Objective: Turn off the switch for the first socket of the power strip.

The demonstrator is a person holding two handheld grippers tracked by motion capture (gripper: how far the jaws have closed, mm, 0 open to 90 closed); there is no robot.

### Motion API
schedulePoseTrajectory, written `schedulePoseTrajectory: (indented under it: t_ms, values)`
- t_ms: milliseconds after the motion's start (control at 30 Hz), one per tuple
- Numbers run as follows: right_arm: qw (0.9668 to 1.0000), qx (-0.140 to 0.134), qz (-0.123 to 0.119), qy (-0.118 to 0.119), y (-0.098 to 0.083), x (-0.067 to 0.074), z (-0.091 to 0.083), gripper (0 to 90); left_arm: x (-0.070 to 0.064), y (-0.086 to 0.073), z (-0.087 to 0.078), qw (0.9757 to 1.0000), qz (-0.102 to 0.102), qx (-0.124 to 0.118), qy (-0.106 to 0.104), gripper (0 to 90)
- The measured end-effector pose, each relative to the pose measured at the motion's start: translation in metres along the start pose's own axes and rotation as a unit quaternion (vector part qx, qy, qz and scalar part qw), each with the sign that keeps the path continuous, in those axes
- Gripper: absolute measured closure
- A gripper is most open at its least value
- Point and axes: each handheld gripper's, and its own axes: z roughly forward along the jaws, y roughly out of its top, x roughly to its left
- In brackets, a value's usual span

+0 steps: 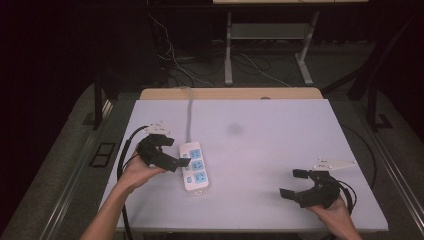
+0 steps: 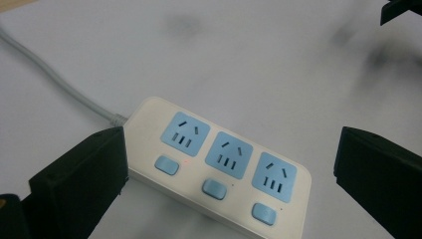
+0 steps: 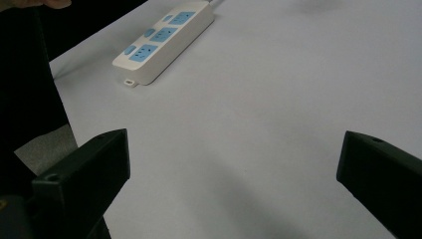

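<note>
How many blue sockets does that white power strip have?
3, in a row along the power strip: one nearest the cord, one in the middle, one at the far end. Each has a blue button beside it.

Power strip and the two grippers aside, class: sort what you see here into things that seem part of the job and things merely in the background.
Seemingly part of the job (none is stated):
- power strip, three blue sockets
- its grey cord
- left gripper, open beside the strip
- right gripper, open, apart from it

Just background:
- table
- desk legs
- floor cables
</note>
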Motion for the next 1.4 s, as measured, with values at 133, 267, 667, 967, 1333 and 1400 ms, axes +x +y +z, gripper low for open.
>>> schedulePoseTrajectory:
  t_ms: [133, 267, 667, 967, 1333, 1400]
  values:
    - [1.0, 0.003, -0.001, 0.001, 0.0, 0.0, 0.001, 0.2, 0.005, 0.002, 0.001, 1.0, 0.003, 0.004, 0.004, 0.0]
    - [1.0, 0.004, -0.001, 0.001, 0.0, 0.0, 0.001, 0.2, 0.01, 0.004, 0.003, 1.0, 0.002, 0.007, 0.006, 0.0]
    - [1.0, 0.008, -0.001, 0.001, -0.001, 0.0, 0.002, 0.2, 0.024, 0.005, 0.012, 0.9998, -0.007, 0.018, 0.006, 0.0]
    - [0.9999, 0.011, -0.003, 0.001, -0.001, 0.001, 0.003, 0.2, 0.037, 0.002, 0.016, 0.9995, -0.024, 0.019, 0.008, 1.1]
    - [0.9999, 0.014, -0.004, 0.0, -0.001, 0.001, 0.003, 0.2, 0.045, 0.0, 0.021, 0.9992, -0.036, 0.019, 0.006, 13.1]
    - [0.9999, 0.014, -0.004, 0.001, -0.001, 0.001, 0.004, 0.2, 0.047, -0.001, 0.022, 0.9991, -0.038, 0.02, 0.006, 15.4]
